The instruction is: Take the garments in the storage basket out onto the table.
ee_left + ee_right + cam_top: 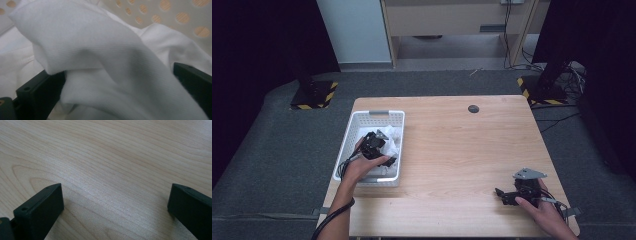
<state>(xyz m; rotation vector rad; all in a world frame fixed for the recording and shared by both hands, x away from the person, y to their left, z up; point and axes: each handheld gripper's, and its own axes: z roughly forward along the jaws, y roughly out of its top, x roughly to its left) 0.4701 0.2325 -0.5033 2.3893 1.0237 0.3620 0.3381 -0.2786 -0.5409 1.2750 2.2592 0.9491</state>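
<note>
A white perforated basket [353, 125] stands at the table's left side with white cloth [393, 141] bunched inside it. My left gripper [388, 161] reaches down into the basket. In the left gripper view its jaws stand wide apart with a fold of the white cloth [100, 55] lying between them, and the basket's holed wall [175, 17] is behind. My right gripper [501, 194] rests low over the table's front right, pointing left. In the right gripper view its jaws are spread over bare wood [112, 170] with nothing between them.
The wooden table [462, 145] has a small dark round cap [473, 108] near its far edge. Grey carpet surrounds it, with black stands on striped bases [314, 95] at the back left and back right, plus cables [572, 75] on the floor.
</note>
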